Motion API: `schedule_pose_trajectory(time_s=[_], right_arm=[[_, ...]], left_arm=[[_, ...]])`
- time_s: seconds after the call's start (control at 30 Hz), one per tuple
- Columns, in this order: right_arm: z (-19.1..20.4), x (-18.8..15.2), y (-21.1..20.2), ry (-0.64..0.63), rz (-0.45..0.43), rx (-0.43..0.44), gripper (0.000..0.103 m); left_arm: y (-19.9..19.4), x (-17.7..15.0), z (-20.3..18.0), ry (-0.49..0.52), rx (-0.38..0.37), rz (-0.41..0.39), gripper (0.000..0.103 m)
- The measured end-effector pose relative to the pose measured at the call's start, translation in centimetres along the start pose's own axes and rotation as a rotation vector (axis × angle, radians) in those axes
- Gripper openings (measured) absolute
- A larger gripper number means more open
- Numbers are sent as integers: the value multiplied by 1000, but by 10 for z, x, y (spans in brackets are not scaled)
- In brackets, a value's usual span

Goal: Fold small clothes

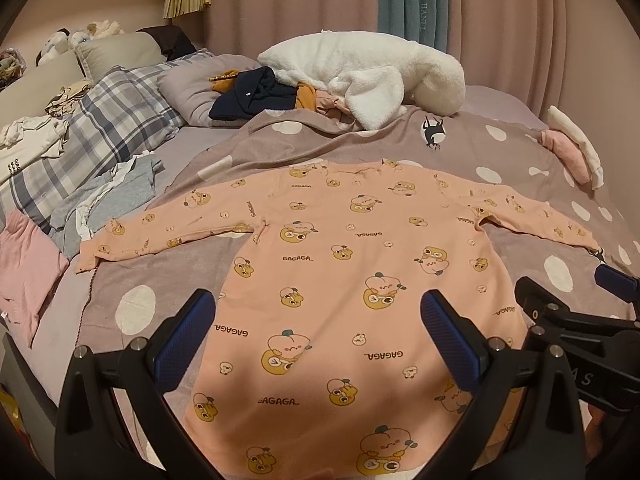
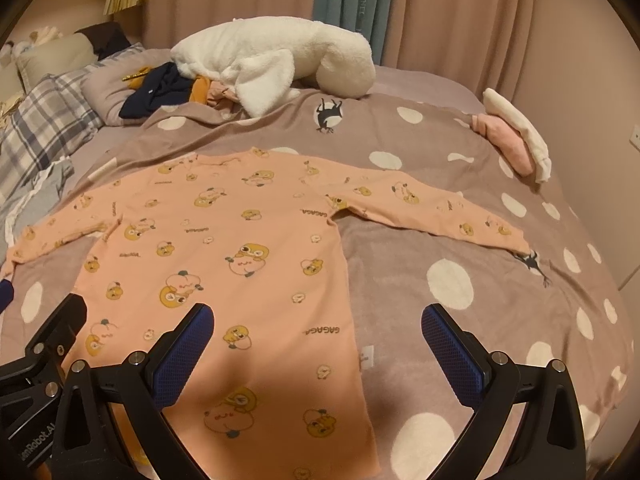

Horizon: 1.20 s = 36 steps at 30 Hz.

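Looking along the left gripper (image 1: 316, 320): jaws stand wide and empty, the pink printed shirt (image 1: 340, 280) lying flat between and ahead of them on the dotted blanket (image 1: 256, 148), sleeves spread, likely to expose fold lines.

Right gripper (image 2: 318, 332): jaws wide, empty; the shirt's side edge runs between them, its right sleeve (image 2: 432, 208) ahead of the right-hand jaw.

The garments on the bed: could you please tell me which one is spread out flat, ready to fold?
The peach long-sleeved top with cartoon prints lies flat, sleeves outstretched, on the dotted blanket; the navy garment and grey garment lie crumpled.
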State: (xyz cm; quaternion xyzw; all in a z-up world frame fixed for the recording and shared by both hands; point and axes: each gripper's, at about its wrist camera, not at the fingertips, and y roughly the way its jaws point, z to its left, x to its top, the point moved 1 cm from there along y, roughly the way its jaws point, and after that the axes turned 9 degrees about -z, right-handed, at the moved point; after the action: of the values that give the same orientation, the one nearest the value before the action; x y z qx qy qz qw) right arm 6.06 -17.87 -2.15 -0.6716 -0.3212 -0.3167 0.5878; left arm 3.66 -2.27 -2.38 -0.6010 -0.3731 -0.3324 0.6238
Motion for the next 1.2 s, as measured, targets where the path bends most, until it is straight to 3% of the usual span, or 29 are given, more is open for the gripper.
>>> schedule_pose_trajectory(time_s=[1.2], right_arm=[[-10, 0, 9, 19, 21, 20, 103]], left_arm=[[14, -2, -5, 9, 0, 18, 103]])
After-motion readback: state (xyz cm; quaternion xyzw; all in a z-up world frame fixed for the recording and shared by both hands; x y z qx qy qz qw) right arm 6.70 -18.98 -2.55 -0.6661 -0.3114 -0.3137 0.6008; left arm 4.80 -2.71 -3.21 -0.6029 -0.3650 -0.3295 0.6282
